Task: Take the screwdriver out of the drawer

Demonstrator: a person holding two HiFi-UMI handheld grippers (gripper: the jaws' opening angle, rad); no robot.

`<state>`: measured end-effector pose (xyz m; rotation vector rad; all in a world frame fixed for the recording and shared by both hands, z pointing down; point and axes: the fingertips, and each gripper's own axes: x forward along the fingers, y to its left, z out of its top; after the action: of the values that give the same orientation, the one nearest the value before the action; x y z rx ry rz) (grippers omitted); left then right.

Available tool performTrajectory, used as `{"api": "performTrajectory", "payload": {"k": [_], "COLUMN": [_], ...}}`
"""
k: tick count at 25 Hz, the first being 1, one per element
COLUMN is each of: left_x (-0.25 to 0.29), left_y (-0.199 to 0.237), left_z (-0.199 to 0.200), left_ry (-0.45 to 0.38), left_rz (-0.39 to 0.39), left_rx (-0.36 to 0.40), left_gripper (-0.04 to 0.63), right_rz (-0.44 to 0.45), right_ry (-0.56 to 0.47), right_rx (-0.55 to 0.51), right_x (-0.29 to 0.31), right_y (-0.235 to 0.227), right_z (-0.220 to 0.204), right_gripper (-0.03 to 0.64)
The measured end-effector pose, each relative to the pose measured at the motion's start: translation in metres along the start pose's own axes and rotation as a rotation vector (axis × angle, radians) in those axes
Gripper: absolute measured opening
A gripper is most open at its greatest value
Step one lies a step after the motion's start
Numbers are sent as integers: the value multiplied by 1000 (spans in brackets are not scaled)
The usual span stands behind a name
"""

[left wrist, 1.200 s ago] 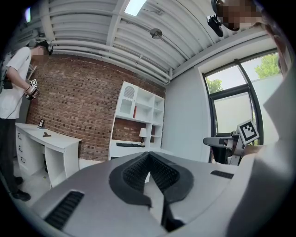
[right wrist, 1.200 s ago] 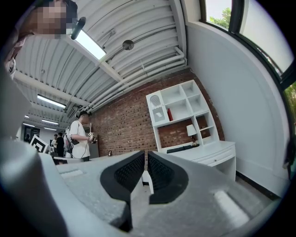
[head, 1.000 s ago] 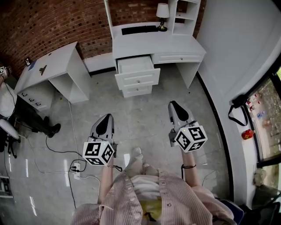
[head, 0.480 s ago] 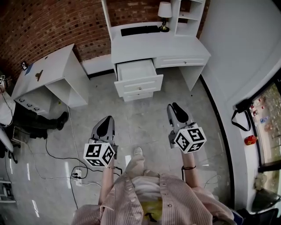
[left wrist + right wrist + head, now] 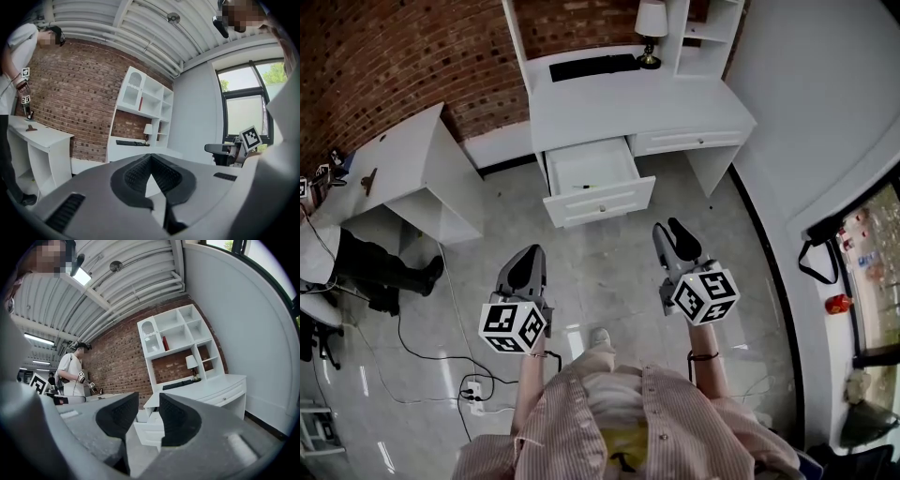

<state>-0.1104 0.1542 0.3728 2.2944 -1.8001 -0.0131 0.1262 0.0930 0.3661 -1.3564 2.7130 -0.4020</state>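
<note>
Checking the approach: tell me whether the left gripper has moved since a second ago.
Yes. The left gripper has come closer to the open drawer.

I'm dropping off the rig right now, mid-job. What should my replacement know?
Left gripper: shut, empty.
Right gripper: open, empty; its jaws have just been opening.
Both are over the floor, short of the desk.
Drawer: pulled open. A small dark item inside looks like the screwdriver, too small to be sure.
Done: drawer open.
Left: reach in, grip the screwdriver, lift it out.
</note>
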Motion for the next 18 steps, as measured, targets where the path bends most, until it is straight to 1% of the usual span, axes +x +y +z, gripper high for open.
{"api": "performTrajectory", "payload": {"k": [5,9,14,18], "left_x": [34,52,68,83], "left_y": [23,34,49,61], "left_z": [7,1,-7,-10], "left_ry": [8,25,44,63], "left_rz": [-28,-41,-39,-32], "left_rx": [1,-2,-18,-34], "left_gripper": [-2,-2,-2,-2], "right_rz": [-24,-25,-27,-21], "right_ry": [5,20,42,83], "right_rx": [0,4,1,7], "right_x": [34,57,79,99], "right_y": [-7,-13,-19,-25], "right_z": [-1,-8,-16,-22], "right_gripper": [133,146,146,146]}}
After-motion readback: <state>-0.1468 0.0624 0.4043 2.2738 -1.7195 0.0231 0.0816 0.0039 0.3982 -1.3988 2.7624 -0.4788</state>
